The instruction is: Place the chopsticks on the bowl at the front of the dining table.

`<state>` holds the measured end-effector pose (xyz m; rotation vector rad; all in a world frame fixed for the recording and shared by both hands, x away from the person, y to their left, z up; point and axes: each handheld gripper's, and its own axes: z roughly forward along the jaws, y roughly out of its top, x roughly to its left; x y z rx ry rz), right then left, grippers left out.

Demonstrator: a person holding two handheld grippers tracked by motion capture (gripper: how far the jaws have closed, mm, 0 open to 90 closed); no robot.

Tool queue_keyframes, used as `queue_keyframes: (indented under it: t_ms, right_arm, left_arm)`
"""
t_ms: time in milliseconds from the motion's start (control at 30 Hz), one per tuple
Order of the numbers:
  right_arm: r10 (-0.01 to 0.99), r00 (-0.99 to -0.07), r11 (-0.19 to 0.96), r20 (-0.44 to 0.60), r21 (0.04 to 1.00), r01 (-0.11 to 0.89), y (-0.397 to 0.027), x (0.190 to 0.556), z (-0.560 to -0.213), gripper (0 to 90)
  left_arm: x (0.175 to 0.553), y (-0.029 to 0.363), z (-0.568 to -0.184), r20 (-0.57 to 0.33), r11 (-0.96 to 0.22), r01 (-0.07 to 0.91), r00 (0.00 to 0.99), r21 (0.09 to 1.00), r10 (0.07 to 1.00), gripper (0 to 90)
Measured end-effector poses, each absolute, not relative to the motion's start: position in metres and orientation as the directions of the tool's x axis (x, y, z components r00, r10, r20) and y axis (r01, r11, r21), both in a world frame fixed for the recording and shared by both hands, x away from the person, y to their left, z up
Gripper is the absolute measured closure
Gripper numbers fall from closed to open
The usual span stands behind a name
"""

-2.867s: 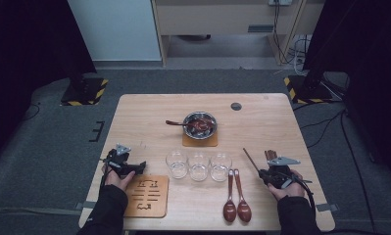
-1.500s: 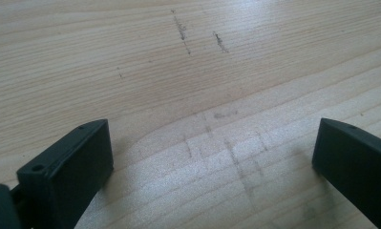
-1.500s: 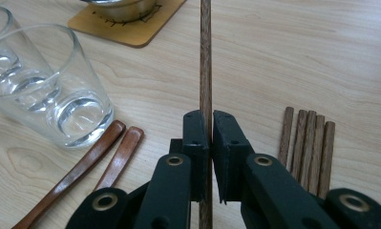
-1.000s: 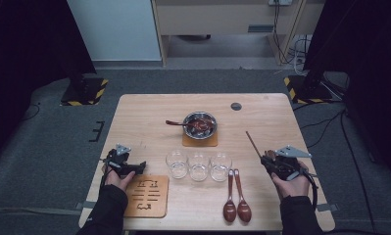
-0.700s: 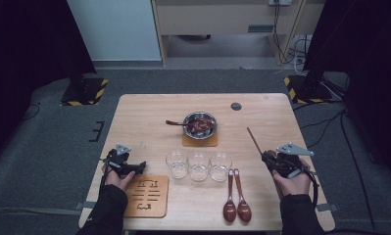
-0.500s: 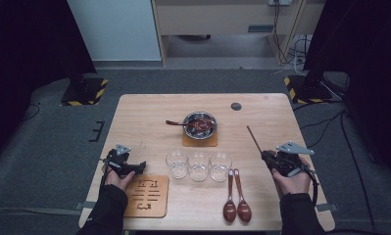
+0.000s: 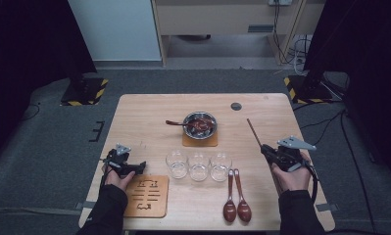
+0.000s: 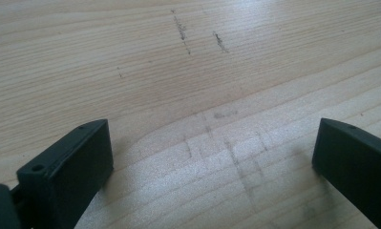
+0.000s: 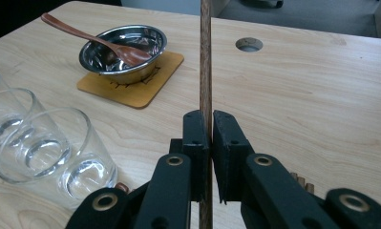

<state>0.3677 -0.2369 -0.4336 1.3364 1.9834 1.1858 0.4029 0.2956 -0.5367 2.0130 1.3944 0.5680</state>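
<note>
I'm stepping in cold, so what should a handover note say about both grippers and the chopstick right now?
Right gripper: fingers shut on one dark chopstick, which sticks out ahead over the table.
Left gripper: open, nothing between its fingers, low over bare wood beside the wooden coaster.
Done: chopstick picked up.
Left: placing it; where it goes isn't shown. More sticks seem to lie under the right hand.

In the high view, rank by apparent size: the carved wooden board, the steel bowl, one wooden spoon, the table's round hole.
1. carved wooden board
2. steel bowl
3. wooden spoon, long but narrow, so close to the bowl
4. round hole

Lab: black curtains [image 7: 31,44], hazard-taped stands [image 7: 83,92]
</note>
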Motion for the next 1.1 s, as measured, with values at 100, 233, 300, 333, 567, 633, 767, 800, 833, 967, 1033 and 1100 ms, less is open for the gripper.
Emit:
queue_keyframes:
  t_ms: [100,233,300,333,567,633,767,800,833,967,1033,1100]
  right_arm:
    - [0.905,-0.416,0.150,0.082,0.856,0.495,-0.235,0.369,-0.431,84.3]
    - [0.906,-0.415,0.144,0.082,0.863,0.485,-0.233,0.371,-0.426,84.3]
    - [0.907,-0.414,0.142,0.082,0.864,0.482,-0.232,0.373,-0.424,84.3]
    - [0.907,-0.413,0.140,0.083,0.865,0.481,-0.232,0.373,-0.424,84.3]
    - [0.905,-0.416,0.133,0.083,0.875,0.465,-0.227,0.378,-0.418,84.3]
    - [0.906,-0.416,0.132,0.083,0.877,0.461,-0.227,0.379,-0.416,84.3]
    - [0.905,-0.417,0.125,0.084,0.885,0.449,-0.226,0.382,-0.411,84.3]
    - [0.905,-0.418,0.125,0.084,0.886,0.446,-0.225,0.383,-0.410,84.3]
    - [0.905,-0.418,0.124,0.082,0.888,0.442,-0.224,0.384,-0.409,84.3]
    - [0.903,-0.422,0.129,0.078,0.889,0.440,-0.222,0.386,-0.408,84.3]
    - [0.903,-0.422,0.128,0.077,0.890,0.438,-0.221,0.388,-0.407,84.3]
    - [0.903,-0.423,0.127,0.078,0.891,0.436,-0.220,0.389,-0.406,84.3]
  left_arm:
    - [0.403,0.296,-0.537,0.002,-0.253,0.671,0.351,0.697,0.936,0.0]
    - [0.403,0.296,-0.537,0.001,-0.252,0.671,0.351,0.697,0.936,0.0]
    - [0.403,0.296,-0.537,0.001,-0.252,0.671,0.351,0.697,0.936,0.0]
    - [0.403,0.295,-0.537,0.001,-0.251,0.671,0.350,0.698,0.937,0.0]
    - [0.403,0.296,-0.537,0.001,-0.252,0.671,0.351,0.697,0.936,0.0]
    - [0.403,0.296,-0.537,0.001,-0.252,0.671,0.351,0.697,0.936,0.0]
    - [0.403,0.295,-0.537,0.000,-0.251,0.671,0.350,0.698,0.937,0.0]
    - [0.403,0.295,-0.537,0.001,-0.251,0.671,0.350,0.698,0.937,0.0]
    - [0.403,0.295,-0.537,0.000,-0.251,0.671,0.350,0.698,0.937,0.0]
    - [0.403,0.295,-0.537,0.000,-0.251,0.671,0.350,0.698,0.937,0.0]
    - [0.403,0.295,-0.537,0.000,-0.251,0.671,0.350,0.698,0.937,0.0]
    - [0.403,0.295,-0.537,0.000,-0.251,0.671,0.350,0.698,0.937,0.0]
